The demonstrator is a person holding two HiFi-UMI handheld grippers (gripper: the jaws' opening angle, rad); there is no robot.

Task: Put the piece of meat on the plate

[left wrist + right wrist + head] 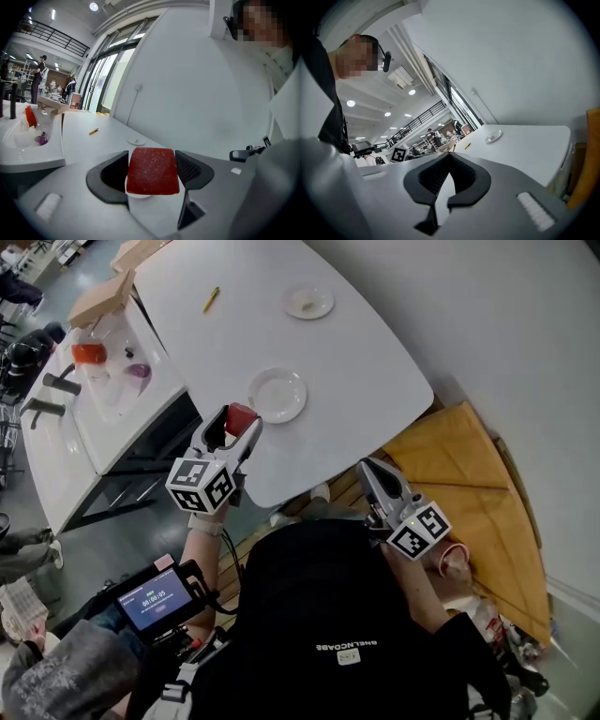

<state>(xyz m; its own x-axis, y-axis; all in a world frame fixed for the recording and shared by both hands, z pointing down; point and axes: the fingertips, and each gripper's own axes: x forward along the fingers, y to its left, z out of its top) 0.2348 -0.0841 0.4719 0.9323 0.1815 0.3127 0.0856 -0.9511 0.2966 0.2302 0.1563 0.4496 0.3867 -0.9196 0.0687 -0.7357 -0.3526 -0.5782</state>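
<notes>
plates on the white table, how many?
2. The near plate sits by the table's near edge, just beyond the left gripper holding the piece of meat. The far plate is farther out, right of the yellow pencil. None seems hidden.

Bright, even ceiling light; soft shadows; gripper views fisheye-bent (dark corners); near edges slightly blurred.

Head view high above, steeply down on wide white rounded table [356,362]; cameras on left gripper [239,423] and right gripper [367,468] sit low behind jaws, facing across same tabletop
</notes>
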